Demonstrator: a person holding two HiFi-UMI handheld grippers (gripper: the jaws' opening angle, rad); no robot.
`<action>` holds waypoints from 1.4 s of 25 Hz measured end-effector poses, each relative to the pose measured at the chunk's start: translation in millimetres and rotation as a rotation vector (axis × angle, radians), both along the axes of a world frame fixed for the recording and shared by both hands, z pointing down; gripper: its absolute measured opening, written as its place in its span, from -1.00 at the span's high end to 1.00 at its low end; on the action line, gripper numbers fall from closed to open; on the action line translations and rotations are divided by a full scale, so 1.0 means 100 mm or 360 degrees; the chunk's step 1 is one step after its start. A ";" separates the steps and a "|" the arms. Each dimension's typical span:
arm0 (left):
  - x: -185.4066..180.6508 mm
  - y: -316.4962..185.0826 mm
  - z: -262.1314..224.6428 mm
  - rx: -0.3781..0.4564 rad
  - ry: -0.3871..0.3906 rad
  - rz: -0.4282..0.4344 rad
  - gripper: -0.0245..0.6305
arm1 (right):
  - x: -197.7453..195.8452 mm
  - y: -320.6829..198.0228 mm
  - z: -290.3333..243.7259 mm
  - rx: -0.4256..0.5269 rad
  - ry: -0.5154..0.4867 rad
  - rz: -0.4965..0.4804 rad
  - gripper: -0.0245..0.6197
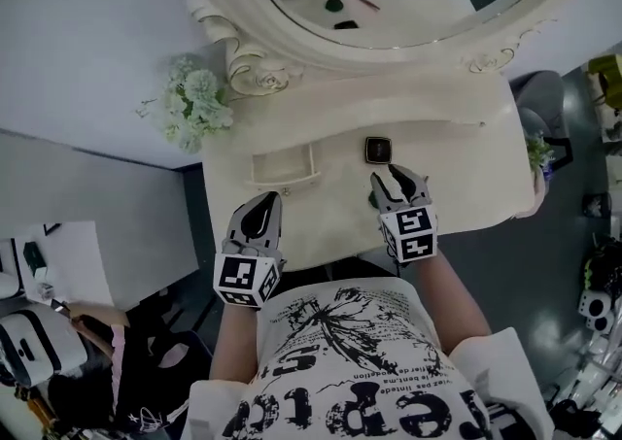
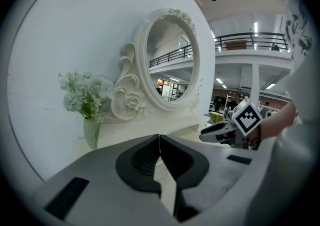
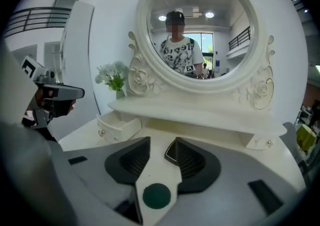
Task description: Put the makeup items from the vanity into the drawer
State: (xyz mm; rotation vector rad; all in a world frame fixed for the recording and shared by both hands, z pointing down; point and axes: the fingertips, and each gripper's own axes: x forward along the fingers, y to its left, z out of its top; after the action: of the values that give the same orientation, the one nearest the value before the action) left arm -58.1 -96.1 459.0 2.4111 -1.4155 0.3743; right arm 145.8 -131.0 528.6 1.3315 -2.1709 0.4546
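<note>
On the cream vanity top (image 1: 457, 152) lies a small black square compact (image 1: 377, 150), just beyond my right gripper (image 1: 393, 176). In the right gripper view my right gripper (image 3: 157, 142) stands open. A dark green round item (image 3: 157, 195) lies on the table in the gap low between its jaws, with no pad touching it. The compact (image 3: 171, 152) shows partly behind the right jaw. The small drawer (image 1: 283, 164) is pulled out at the left. My left gripper (image 1: 263, 203) hovers near the table's front edge below the drawer. It (image 2: 159, 142) is shut and holds nothing.
A large oval mirror (image 1: 389, 1) in a carved frame stands at the back. A vase of white flowers (image 1: 194, 103) sits at the back left corner. A closed small drawer (image 3: 260, 142) is under the shelf at the right. The person's torso is at the front edge.
</note>
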 end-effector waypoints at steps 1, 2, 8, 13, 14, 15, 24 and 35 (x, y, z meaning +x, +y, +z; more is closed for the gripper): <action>0.00 -0.05 0.05 -0.0021 -0.0006 0.0028 0.86 | 0.01 -0.05 0.09 -0.0036 0.0007 0.0020 0.40; 0.00 -0.10 0.09 -0.0038 -0.0010 0.0053 0.86 | 0.01 -0.10 0.17 -0.0067 0.0013 0.0041 0.30; -0.05 -0.33 0.25 -0.0093 0.0008 0.0114 0.86 | 0.06 -0.34 0.61 -0.0255 0.0048 0.0193 -0.02; -0.11 -0.41 0.35 -0.0132 0.0014 0.0120 0.86 | 0.15 -0.49 0.87 -0.0379 0.0122 0.0332 -0.11; -0.13 -0.43 0.36 -0.0136 0.0015 0.0120 0.86 | 0.18 -0.52 0.91 -0.0393 0.0131 0.0364 -0.12; -0.14 -0.44 0.37 -0.0140 0.0015 0.0119 0.86 | 0.19 -0.55 0.94 -0.0408 0.0137 0.0391 -0.12; -0.23 -0.50 0.43 -0.0160 -0.0002 0.0103 0.86 | 0.22 -0.62 1.12 -0.0520 0.0084 0.0438 -0.12; -0.25 -0.48 0.31 -0.0118 -0.0006 0.0070 0.86 | 0.11 -0.62 0.83 -0.0460 -0.0027 0.0342 -0.11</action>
State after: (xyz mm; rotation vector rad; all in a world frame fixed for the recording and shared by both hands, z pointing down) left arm -82.9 -144.3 490.3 2.3864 -1.3279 0.4342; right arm 156.5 -193.4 611.4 1.4028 -1.8940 0.8313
